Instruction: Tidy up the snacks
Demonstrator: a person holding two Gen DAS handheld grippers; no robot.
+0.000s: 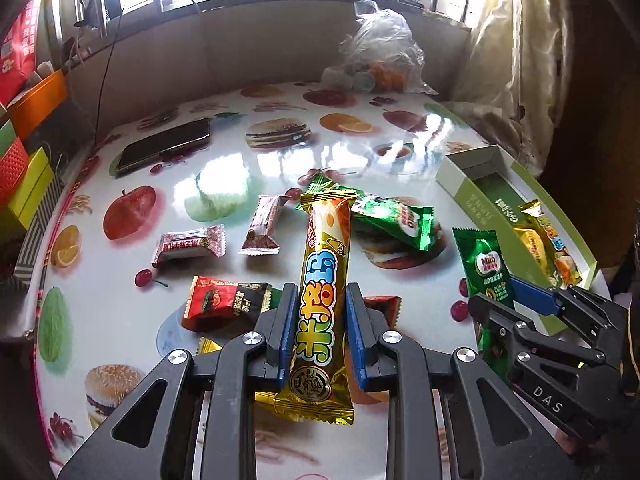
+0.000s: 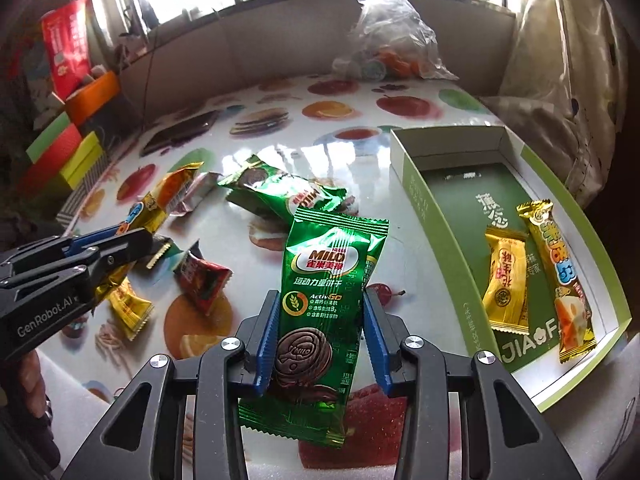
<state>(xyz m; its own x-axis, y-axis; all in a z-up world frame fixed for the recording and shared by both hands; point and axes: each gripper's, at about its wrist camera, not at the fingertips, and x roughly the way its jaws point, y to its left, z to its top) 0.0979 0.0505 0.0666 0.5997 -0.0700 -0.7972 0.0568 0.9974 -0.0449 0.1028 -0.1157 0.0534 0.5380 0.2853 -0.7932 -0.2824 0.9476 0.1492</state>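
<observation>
Here, the left gripper [image 1: 322, 320] is clamping a long gold snack bar [image 1: 320, 276] at lower centre, while the right gripper [image 2: 320, 332] is pinching a green Milo packet [image 2: 324, 312] lengthwise, apparently for sliding each into the green box [image 2: 424, 204] at right, where two gold snacks are lying.

Two snacks [image 2: 505, 280] in box [image 2: 432, 216], phone [image 1: 164, 146] far left

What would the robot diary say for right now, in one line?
left tongs: hold gold snack bar | right tongs: hold Milo packet | green box: two snacks inside
</observation>
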